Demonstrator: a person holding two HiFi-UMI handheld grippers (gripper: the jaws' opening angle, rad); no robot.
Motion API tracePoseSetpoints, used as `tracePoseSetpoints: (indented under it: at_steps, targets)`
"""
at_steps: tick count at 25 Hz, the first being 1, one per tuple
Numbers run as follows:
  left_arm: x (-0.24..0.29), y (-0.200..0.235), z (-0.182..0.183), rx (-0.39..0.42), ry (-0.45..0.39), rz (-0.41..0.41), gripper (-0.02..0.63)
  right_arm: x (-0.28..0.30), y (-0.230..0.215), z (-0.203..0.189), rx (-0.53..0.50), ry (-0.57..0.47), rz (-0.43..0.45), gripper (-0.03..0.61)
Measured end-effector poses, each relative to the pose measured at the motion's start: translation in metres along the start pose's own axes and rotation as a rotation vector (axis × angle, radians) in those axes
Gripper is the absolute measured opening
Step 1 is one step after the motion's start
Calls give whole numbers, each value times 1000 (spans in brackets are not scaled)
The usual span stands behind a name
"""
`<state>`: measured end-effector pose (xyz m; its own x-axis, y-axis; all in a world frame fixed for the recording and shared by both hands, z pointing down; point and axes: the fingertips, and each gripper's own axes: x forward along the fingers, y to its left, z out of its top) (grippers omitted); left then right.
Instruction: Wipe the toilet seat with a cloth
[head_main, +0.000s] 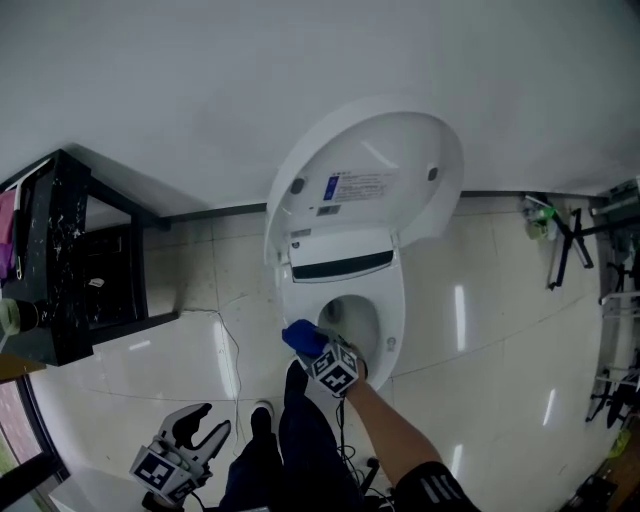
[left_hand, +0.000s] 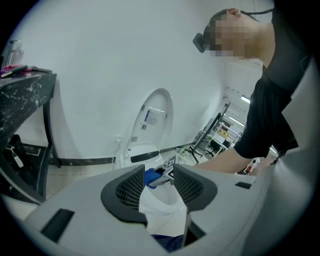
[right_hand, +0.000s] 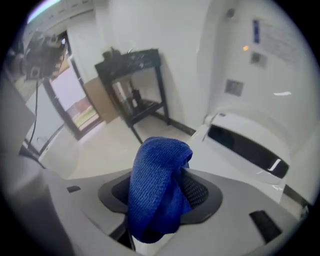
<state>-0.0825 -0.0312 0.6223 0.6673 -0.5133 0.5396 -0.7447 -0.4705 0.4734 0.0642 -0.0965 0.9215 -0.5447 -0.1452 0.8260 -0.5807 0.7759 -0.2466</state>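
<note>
A white toilet stands against the wall with its lid (head_main: 372, 170) raised and its seat (head_main: 395, 300) down. A blue cloth (head_main: 301, 337) bunches in my right gripper (head_main: 312, 345), which is shut on it at the seat's front left rim. In the right gripper view the blue cloth (right_hand: 159, 185) fills the jaws, with the seat (right_hand: 210, 155) just beyond. My left gripper (head_main: 203, 428) hangs open low at the left, away from the toilet. Its view looks between the open jaws at the toilet lid (left_hand: 152, 117) and the cloth (left_hand: 151, 176).
A black marble-topped stand (head_main: 70, 260) sits left of the toilet against the wall. Metal racks (head_main: 610, 300) crowd the right edge. The person's dark trousers and shoe (head_main: 262, 412) are in front of the bowl on glossy white floor tiles.
</note>
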Motion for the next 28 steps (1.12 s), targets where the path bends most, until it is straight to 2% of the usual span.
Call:
tracePoseSetpoints:
  at_steps: [2,6,9,12,16,20,24,28]
  targets:
    - [-9,-6,13,31,-18,-12,179,-46,-9,39,74,-124,-62,250]
    - [-24,-21,44,106,-86,-56,179,-138,-25,96,98,-287,-182,250]
    - [-48,-41,64,157,-130,-88,179,-206,-6,130,106,-402,-223,250]
    - [-80,-54,81,228,-186,-103,179,-272,26,156,170,-529,-239,250]
    - [-133,-80,95,288,-248,-143,179,-351,91,170,266,-667,-253,250]
    - [-184,-94,92,366,-299,-165,179,-422,163,173,290,-757,-291,249]
    - [-223,-118,88,346,-301,-201,179,-477,223,165,276,-796,-326,249]
    - [-244,-123,80,353,-319,-210,179,-520,267,156,292,-865,-316,247]
